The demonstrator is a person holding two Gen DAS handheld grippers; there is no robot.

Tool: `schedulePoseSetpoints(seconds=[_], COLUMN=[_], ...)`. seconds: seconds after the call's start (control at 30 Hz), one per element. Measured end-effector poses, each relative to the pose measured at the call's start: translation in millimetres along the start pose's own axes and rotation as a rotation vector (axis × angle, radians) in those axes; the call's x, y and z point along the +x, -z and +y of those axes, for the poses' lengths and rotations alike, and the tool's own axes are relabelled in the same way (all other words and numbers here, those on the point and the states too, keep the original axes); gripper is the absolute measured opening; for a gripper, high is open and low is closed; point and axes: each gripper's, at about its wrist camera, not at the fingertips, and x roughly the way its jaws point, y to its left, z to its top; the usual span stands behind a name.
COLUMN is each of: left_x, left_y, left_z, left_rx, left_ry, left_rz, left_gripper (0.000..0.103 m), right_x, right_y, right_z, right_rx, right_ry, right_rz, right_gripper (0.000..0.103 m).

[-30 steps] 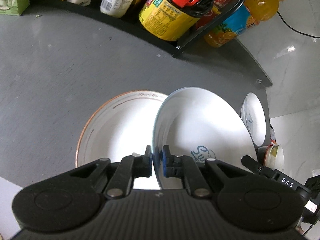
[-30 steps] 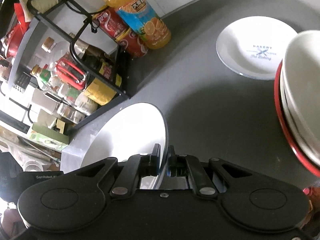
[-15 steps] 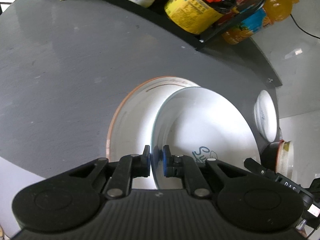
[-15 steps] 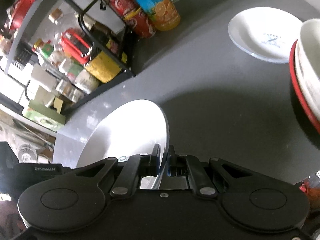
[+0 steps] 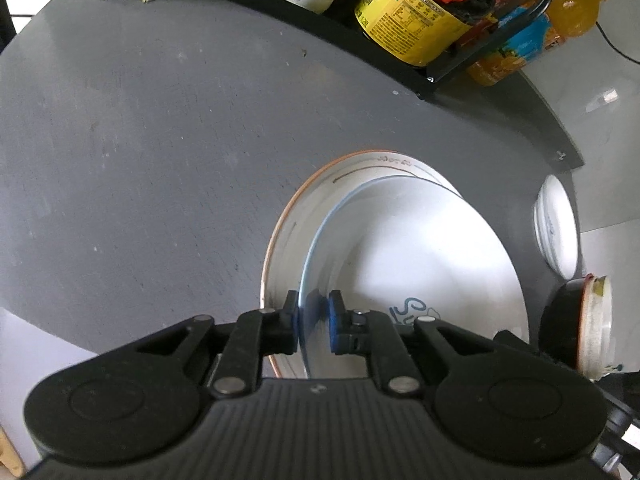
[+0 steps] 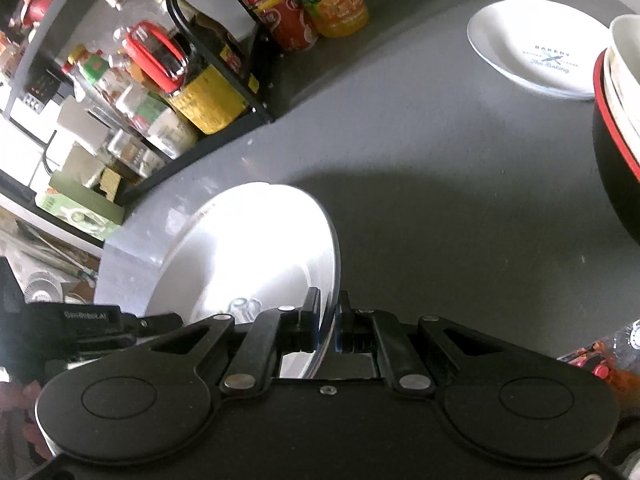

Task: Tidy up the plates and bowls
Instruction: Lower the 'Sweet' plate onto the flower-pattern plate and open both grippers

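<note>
Grey tabletop [image 5: 168, 152]: matt, faintly speckled, fine scratches. White plate [image 5: 420, 256] and orange-rimmed plate [image 5: 288, 232]: glazed ceramic, glossy. Printed plate [image 6: 536, 48]: same smooth glaze. Black bowl [image 6: 616, 176] with red rim: satin sheen. Left gripper [image 5: 314, 320]: matt black plastic, ribbed housing, metal pins. Rack [image 6: 244, 92]: black-coated metal rod.

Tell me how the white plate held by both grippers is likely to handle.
Probably stiff: the white plate keeps its shape pinched only at its rim by the left gripper and right gripper. Its glossy glaze looks slippery, so it might slide. Likely ceramic, so fragile if dropped.
</note>
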Motion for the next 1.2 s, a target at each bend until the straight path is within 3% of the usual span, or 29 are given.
schedulePoseSetpoints(seconds=[0.5,0.77,0.9,1.0,1.2], left_x=[-5,-14,-16,-16,-14], left_y=[-10,-10,-10,-11,-13], left_z=[-10,-7,-9,-11,-14], left_rx=[0.030,0.030,0.033,0.034,0.047], left_ry=[-0.068,-0.068,-0.076,-0.082,-0.092], left_rz=[0.023,0.025,0.020,0.020,0.010], left_gripper=[0.012,0.012,0.012,0.012,0.012], right_x=[13,18,22,24,26], right_y=[6,8,7,6,6], right_z=[1,-1,0,3,2], right_rx=[0.020,0.029,0.021,0.011,0.018], right_ry=[0.023,0.006,0.016,0.040,0.044], right_rz=[0.019,0.020,0.028,0.033,0.032], right_gripper=[0.011,0.011,0.014,0.022,0.024])
